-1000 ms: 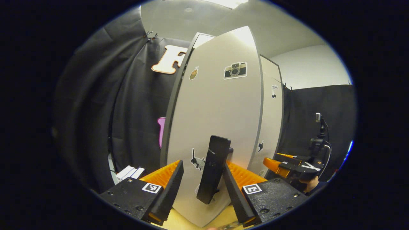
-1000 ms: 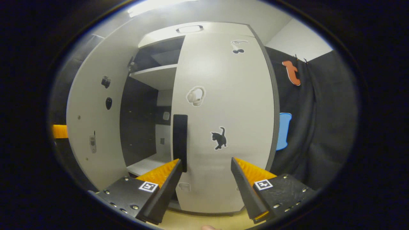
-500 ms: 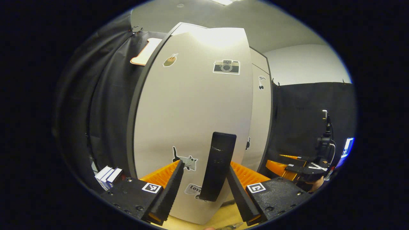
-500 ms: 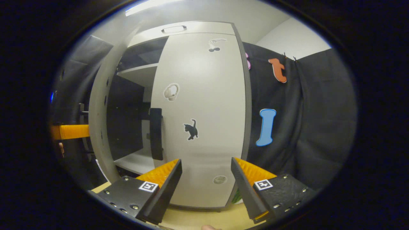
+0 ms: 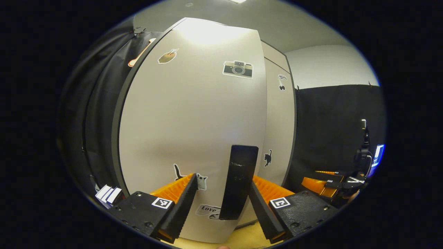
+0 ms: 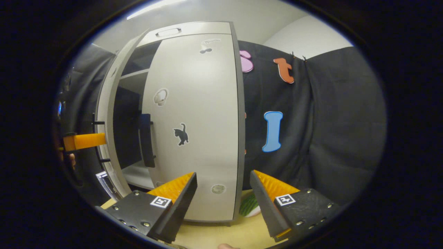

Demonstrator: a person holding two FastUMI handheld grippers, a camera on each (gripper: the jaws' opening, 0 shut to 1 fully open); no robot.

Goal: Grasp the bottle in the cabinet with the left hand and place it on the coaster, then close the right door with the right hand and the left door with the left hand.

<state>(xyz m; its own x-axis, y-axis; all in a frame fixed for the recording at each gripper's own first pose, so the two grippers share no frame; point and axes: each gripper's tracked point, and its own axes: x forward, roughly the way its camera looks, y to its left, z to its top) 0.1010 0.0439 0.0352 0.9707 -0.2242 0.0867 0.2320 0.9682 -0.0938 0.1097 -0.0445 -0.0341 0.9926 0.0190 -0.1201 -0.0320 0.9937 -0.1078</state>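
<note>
Closing the left door — final step

Door-closing under way: pale grey left cabinet door (image 5: 193,114) nearly flush, a gap to the dark interior visible in the right gripper view. Left gripper (image 5: 223,204), orange-and-black, fingers spread wide either side of the tall black bar handle (image 5: 239,181); right finger looks to press its edge, no clamp. Judged last step. Next move calls for a steady push until the door seats, then backing off.

Right door (image 6: 197,114), pale grey with cat sticker, looks closed. Right gripper (image 6: 223,204) hangs clear of it, low over the wooden tabletop (image 6: 221,235), fingers wide apart, empty.

Bottle and coaster: cannot place either from these views.
</note>
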